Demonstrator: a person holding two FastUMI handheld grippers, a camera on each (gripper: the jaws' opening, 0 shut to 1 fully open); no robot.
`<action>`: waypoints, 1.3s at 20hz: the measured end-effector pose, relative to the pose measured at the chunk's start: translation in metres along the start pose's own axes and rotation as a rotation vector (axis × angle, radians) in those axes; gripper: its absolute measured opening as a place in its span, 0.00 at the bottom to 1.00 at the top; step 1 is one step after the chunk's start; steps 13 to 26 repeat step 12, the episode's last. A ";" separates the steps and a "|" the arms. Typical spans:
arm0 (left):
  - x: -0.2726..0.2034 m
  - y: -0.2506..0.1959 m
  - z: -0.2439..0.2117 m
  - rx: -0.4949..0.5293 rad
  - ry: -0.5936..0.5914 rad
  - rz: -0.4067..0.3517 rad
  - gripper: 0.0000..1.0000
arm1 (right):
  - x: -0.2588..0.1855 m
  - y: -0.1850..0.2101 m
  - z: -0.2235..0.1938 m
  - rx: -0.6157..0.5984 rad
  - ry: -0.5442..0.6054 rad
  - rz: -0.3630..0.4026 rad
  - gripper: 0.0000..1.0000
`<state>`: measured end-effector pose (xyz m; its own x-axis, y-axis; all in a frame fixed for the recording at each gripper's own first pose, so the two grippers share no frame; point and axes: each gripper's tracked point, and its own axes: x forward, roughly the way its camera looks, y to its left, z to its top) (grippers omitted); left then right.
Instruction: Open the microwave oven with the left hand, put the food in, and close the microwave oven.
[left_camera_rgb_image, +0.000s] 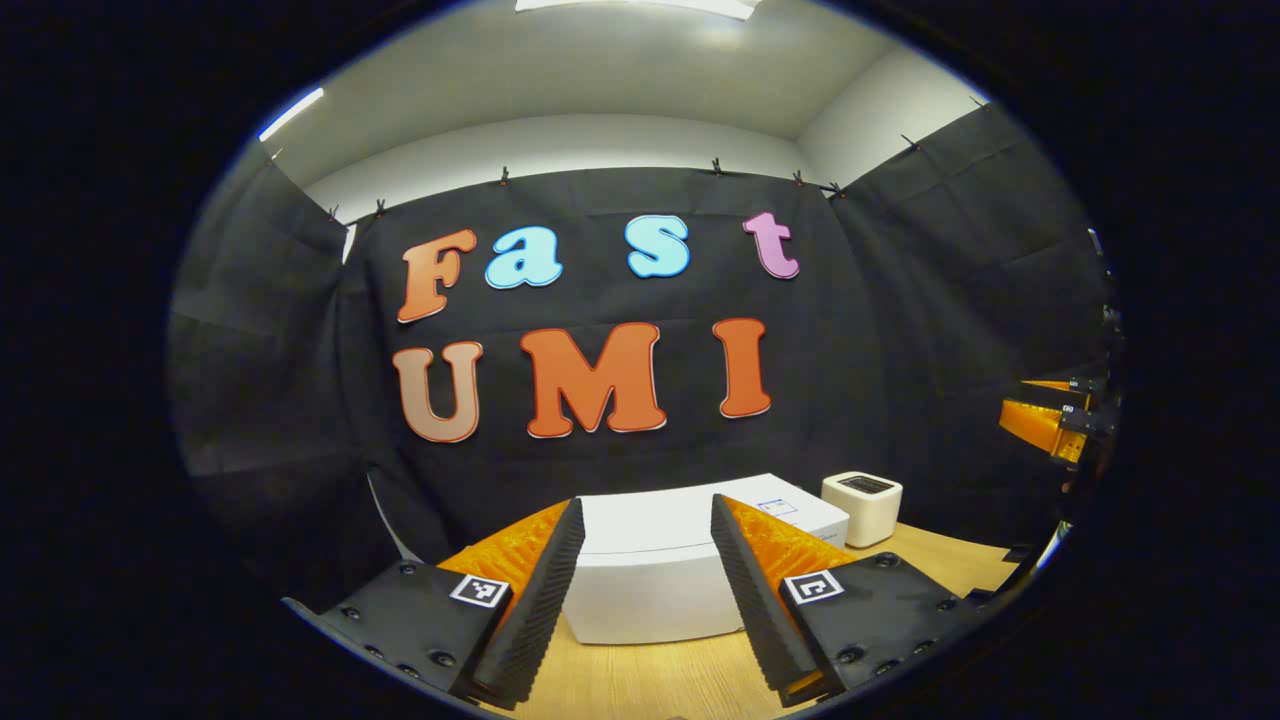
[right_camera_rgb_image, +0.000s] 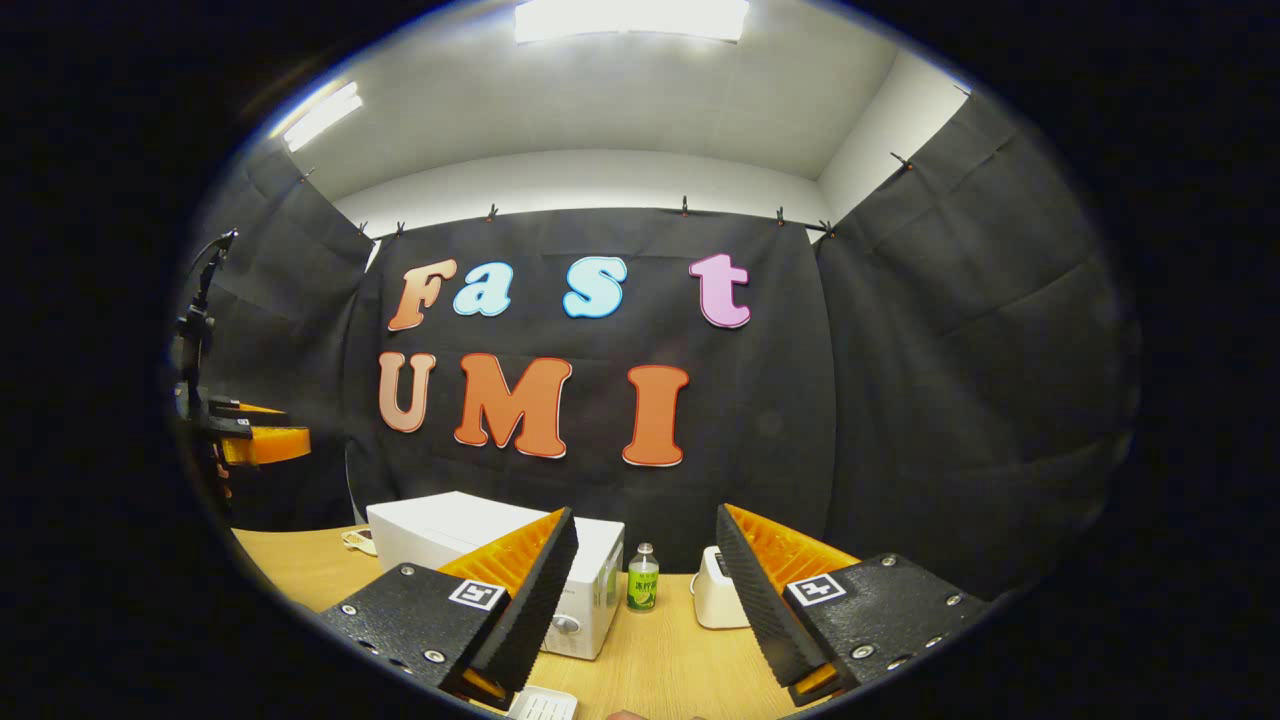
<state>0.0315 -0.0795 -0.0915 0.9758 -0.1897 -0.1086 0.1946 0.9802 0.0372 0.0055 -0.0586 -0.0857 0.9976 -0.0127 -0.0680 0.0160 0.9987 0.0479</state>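
Both grippers open and empty, microwave shut on the table ahead, task not begun.

Near: left gripper (left_camera_rgb_image: 642, 590) has its jaws spread wide, nothing between them; right gripper (right_camera_rgb_image: 640, 600) likewise agape and holding nothing. In the right gripper view a small white ridged item (right_camera_rgb_image: 545, 704) sits at the bottom edge on the wooden table (right_camera_rgb_image: 660, 660), possibly the food container, too cropped to tell. Mid: the microwave (right_camera_rgb_image: 590, 590), a white rigid box, likely heavy enough to stay put when the door is pulled; take the door edge or handle, not the smooth casing, which looks slippery. The left gripper view gives its top and side (left_camera_rgb_image: 650, 580); the right gripper view adds the front with a knob (right_camera_rgb_image: 566, 624). Far: a green bottle (right_camera_rgb_image: 643, 580) and a small white appliance (left_camera_rgb_image: 862, 505) behind it.
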 end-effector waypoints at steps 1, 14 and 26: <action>-0.007 0.015 0.007 -0.008 -0.006 0.029 0.88 | 0.002 0.008 0.013 0.007 -0.010 0.011 0.83; -0.029 0.132 0.061 0.036 0.011 0.281 0.94 | 0.032 0.042 0.071 0.012 -0.045 0.072 0.87; -0.029 0.132 0.061 0.036 0.011 0.281 0.94 | 0.032 0.042 0.071 0.012 -0.045 0.072 0.87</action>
